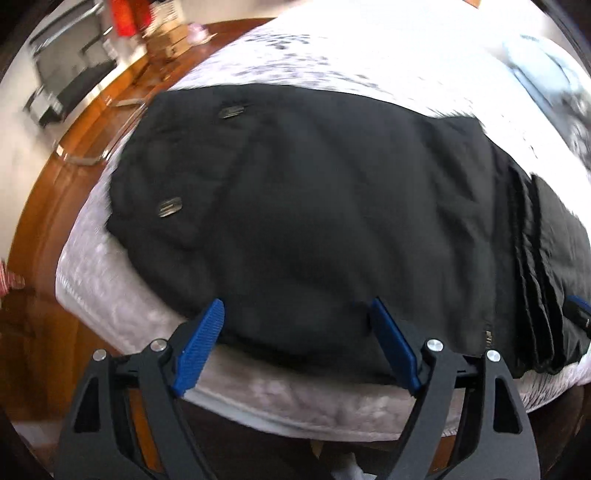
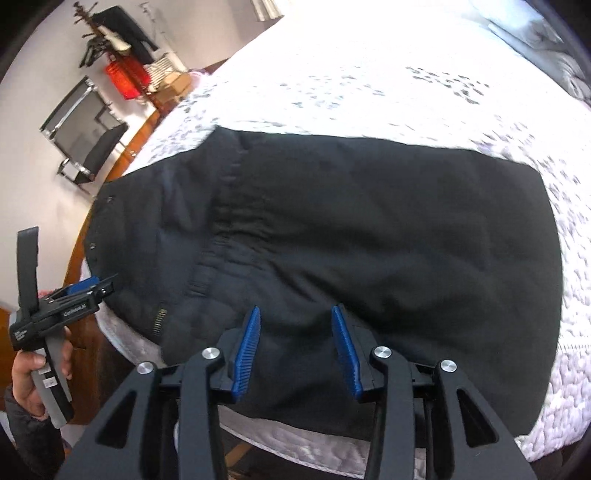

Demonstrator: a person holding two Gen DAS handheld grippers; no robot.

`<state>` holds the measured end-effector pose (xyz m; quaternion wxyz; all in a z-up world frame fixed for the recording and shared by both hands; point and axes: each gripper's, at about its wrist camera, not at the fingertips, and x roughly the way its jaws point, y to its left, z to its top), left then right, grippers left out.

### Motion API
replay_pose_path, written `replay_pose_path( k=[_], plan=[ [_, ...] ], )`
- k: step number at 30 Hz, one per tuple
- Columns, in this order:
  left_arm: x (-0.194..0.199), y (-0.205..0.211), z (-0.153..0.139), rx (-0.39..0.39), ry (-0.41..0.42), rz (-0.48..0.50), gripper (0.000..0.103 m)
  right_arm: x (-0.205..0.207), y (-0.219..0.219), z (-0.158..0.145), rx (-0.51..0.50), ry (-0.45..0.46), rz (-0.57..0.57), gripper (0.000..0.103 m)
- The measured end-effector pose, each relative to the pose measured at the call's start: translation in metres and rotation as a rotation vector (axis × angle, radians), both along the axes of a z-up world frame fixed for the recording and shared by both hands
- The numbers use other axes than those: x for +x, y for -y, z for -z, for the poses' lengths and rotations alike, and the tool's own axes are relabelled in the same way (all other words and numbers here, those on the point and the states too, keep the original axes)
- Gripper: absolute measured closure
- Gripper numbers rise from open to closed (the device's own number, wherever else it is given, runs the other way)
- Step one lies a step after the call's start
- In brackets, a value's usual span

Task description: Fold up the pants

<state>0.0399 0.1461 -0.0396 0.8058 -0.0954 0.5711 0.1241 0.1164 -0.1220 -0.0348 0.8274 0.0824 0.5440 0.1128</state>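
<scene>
Black pants [image 1: 314, 206] lie folded into a broad rectangle on the white quilted bed [image 1: 332, 55]; two metal buttons show at their left end and stacked fabric edges at their right. The pants also fill the right wrist view [image 2: 369, 240]. My left gripper [image 1: 295, 314] is open and empty, just above the near edge of the pants. My right gripper [image 2: 295, 317] is open and empty over the near edge of the pants. The left gripper also shows in the right wrist view [image 2: 88, 286], held in a hand at the pants' left end.
The bed's near edge [image 1: 295, 398] runs under both grippers. A wooden floor [image 1: 55, 192] lies to the left. A black chair [image 2: 88, 144], a red bag [image 2: 122, 79], cardboard boxes and a coat rack stand by the far wall. Pillows [image 2: 528, 33] sit far right.
</scene>
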Motion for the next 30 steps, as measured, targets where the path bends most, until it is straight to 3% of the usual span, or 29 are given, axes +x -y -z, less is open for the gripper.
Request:
replay_pose_path(
  k=[7, 11, 14, 17, 23, 30],
  plan=[
    [-0.016, -0.062, 0.014, -0.232, 0.024, -0.162, 0.022, 0.011, -0.034, 0.004, -0.059, 0.007, -0.063, 0.055],
    [-0.015, -0.083, 0.030, -0.355, 0.039, -0.267, 0.015, 0.012, -0.036, 0.009, -0.075, -0.009, -0.069, 0.050],
    [-0.019, -0.095, 0.032, -0.407, 0.082, -0.389, 0.014, 0.014, -0.037, 0.013, -0.079, -0.014, -0.073, 0.050],
    [-0.021, -0.096, 0.027, -0.420, 0.114, -0.419, 0.016, 0.013, -0.037, 0.014, -0.084, -0.019, -0.070, 0.049],
    [-0.017, -0.083, 0.016, -0.290, 0.101, -0.425, 0.052, 0.017, -0.043, 0.019, -0.109, -0.020, -0.078, 0.045],
    [-0.016, -0.055, 0.005, -0.231, 0.127, -0.484, 0.087, 0.018, -0.043, 0.022, -0.104, -0.022, -0.087, 0.042]
  ],
)
